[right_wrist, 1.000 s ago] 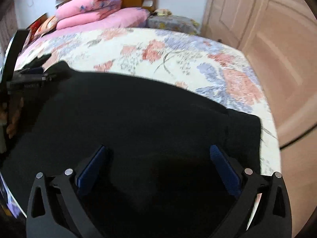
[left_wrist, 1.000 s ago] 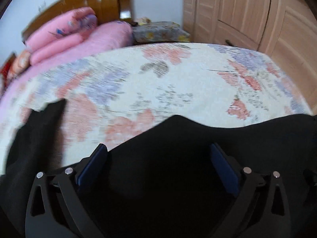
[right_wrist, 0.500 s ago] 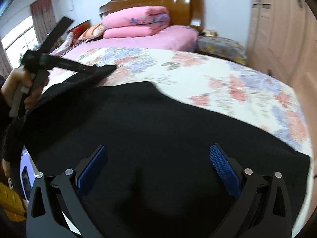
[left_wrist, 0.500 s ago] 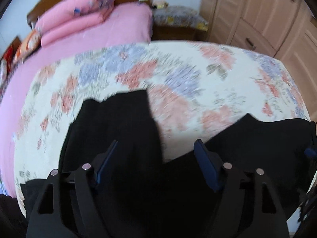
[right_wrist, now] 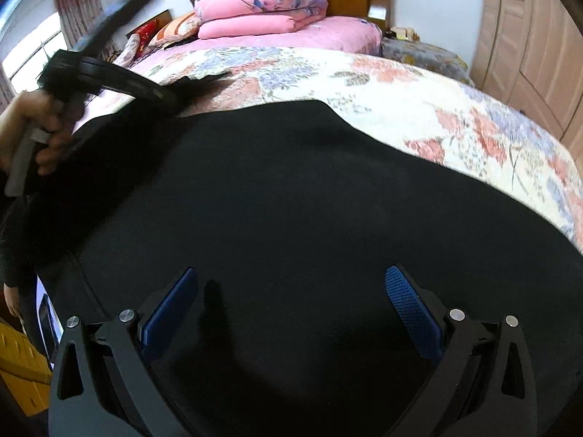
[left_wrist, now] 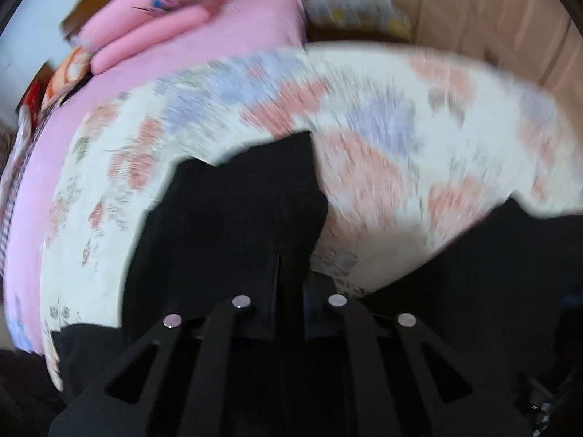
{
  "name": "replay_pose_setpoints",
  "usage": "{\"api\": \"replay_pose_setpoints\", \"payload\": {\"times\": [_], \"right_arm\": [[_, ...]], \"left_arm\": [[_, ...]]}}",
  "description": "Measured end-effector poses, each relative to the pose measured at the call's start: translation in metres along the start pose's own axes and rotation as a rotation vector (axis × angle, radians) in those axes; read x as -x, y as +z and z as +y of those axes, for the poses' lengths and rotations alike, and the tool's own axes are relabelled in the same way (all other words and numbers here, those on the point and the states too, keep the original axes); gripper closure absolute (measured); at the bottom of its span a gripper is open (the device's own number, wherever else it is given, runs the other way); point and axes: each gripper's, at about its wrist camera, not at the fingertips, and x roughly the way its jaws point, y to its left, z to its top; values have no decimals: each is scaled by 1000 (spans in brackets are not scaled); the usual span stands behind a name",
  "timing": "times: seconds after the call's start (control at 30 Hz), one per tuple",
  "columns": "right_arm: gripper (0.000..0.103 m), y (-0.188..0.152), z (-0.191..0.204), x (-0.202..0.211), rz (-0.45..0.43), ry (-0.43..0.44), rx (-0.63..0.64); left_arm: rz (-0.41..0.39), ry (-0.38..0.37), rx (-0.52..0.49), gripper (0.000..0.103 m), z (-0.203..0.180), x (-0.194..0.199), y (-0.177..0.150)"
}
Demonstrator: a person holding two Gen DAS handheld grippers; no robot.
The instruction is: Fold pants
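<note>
one black pants; two tools; one floral bedspread; one folded pink quilt.

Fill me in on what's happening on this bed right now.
A person is folding black pants spread on a floral bedspread, with a gripper in each hand. The left gripper is shut on a pant leg, with the fabric pinched between its fingers. The right gripper is open above the wide part of the pants and grips nothing. The left wrist view is blurred.
</note>
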Motion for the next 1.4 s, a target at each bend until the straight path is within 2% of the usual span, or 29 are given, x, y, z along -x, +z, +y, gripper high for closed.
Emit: {"api": "replay_pose_setpoints", "payload": {"times": [0.1, 0.17, 0.2, 0.23, 0.3, 0.43, 0.53, 0.63, 0.7, 0.77, 0.83, 0.87, 0.93, 1.0, 1.1, 1.17, 1.2, 1.23, 1.3, 1.37, 1.4], "right_arm": [[4, -1, 2, 1, -2, -2, 4], [4, -2, 1, 1, -3, -2, 5], [4, -2, 1, 2, -6, 1, 2], [4, -3, 0, 2, -9, 5, -1], [4, -2, -2, 2, -10, 9, -6], [4, -2, -2, 1, -9, 5, -3], [4, -3, 0, 1, -12, 7, -9], [4, -2, 2, 1, -10, 2, -6], [4, -3, 5, 0, -7, -5, -1], [4, -2, 5, -1, -6, -8, 2], [4, -2, 6, -1, -3, -14, 3], [4, -2, 6, -1, -2, -17, 5], [4, -2, 7, -2, -3, -23, 8], [4, -3, 6, -1, -5, -23, 9], [4, -2, 5, -1, -7, -17, 5], [4, -2, 4, -1, -8, -16, 5], [4, -2, 4, -1, -8, -16, 5], [4, -2, 4, -1, -8, -16, 4], [4, -2, 4, 0, -10, -11, 1], [4, -2, 4, 0, -12, -7, -2], [4, -2, 4, 0, -12, -7, -2]], "left_arm": [[-113, -21, 86, 94, 32, 37, -13], [-196, -20, 163, 95, 62, 67, -35], [-247, -8, 209, 95, 81, 86, -54], [-273, 0, 236, 95, 91, 97, -64], [-329, 17, 338, 95, 127, 122, -106], [-341, 50, 440, 95, 172, 132, -170], [-286, 78, 558, 95, 207, 112, -218], [-217, 52, 656, 92, 233, 83, -246], [-198, -14, 726, 86, 248, 69, -264], [-258, -133, 781, 76, 261, 67, -278], [-309, -271, 819, 52, 272, 69, -285], [-324, -313, 837, 48, 276, 67, -285], [-341, -370, 878, 47, 282, 64, -284], [-363, -436, 935, 48, 294, 58, -285], [-375, -491, 997, 50, 303, 45, -283], [-363, -491, 1034, 61, 307, 36, -280], [-353, -472, 1053, 83, 308, 33, -278], [-344, -460, 1055, 95, 308, 33, -275], [-378, -420, 1015, 95, 303, 47, -265], [-417, -381, 912, 95, 290, 74, -246], [-448, -387, 862, 95, 283, 90, -236]]}}
